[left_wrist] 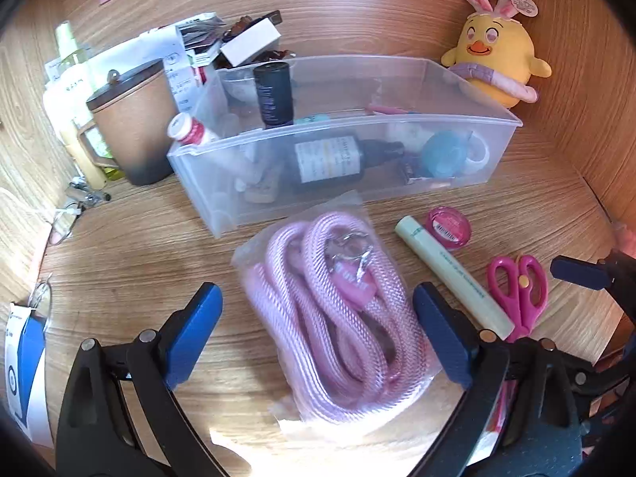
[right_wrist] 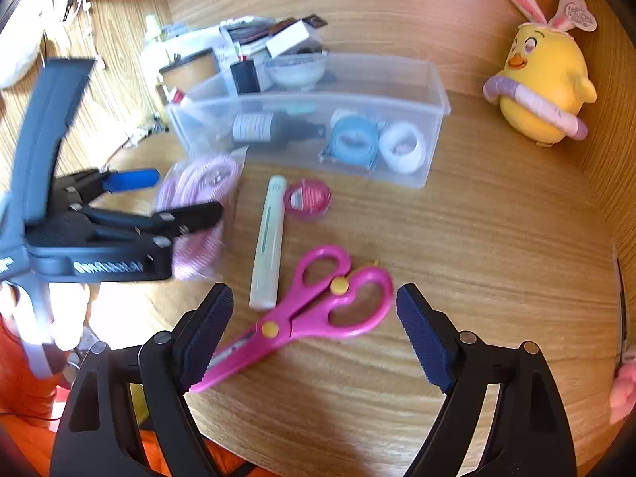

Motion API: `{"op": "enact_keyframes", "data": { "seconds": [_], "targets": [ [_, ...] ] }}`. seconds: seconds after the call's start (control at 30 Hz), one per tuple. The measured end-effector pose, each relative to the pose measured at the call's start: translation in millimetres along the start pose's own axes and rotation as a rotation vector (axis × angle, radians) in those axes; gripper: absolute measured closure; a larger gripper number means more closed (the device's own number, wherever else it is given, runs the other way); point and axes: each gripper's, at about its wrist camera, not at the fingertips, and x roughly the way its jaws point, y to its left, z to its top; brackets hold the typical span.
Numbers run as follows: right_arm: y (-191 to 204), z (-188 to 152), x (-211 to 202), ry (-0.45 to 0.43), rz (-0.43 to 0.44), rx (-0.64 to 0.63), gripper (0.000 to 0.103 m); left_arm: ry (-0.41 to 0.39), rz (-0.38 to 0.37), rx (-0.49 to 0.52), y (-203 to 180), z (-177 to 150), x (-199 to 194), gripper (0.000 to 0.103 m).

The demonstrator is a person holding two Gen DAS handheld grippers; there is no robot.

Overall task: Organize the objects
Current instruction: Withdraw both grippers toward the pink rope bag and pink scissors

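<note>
A clear bag of pink rope (left_wrist: 338,318) lies on the wooden desk between the fingers of my open left gripper (left_wrist: 318,318); it also shows in the right wrist view (right_wrist: 198,183). Pink scissors (right_wrist: 310,310) lie between the fingers of my open right gripper (right_wrist: 314,318), also seen in the left wrist view (left_wrist: 518,294). A pale green tube (right_wrist: 268,238) and a pink round jar (right_wrist: 308,198) lie beside them. A clear plastic bin (left_wrist: 397,183) behind holds bottles and tape rolls.
A yellow chick plush (left_wrist: 497,59) stands at the back right corner. A brown lidded cup (left_wrist: 131,119), papers and boxes crowd the back left. Wooden walls close in the desk behind and on the right. A blue-and-white card (left_wrist: 24,361) lies at the left.
</note>
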Motion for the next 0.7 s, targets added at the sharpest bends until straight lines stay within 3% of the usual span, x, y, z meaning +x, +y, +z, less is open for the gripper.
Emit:
{"op": "enact_keyframes", "data": {
  "seconds": [0.17,0.47,0.57,0.7],
  "targets": [
    [-7.3,-7.4,3.2,0.014,-0.040,0.007,0.020,0.011,0.015,-0.008,11.0,-9.7,-6.3,0.005],
    [-42.4,-6.8,-3.8,0.000,-0.092,0.083,0.021,0.062,-0.061,-0.008,15.6,-2.8,6.8,0.005],
    [-43.9,-5.8,-5.2,-0.006,-0.065,0.098,0.026,0.094,-0.088,-0.012,13.6,1.4,17.4,0.005],
    [-29.9,-3.3,1.7,-0.007,-0.060,0.058,0.040,0.113,-0.085,-0.023,12.1,4.6,26.5,0.005]
  ]
}}
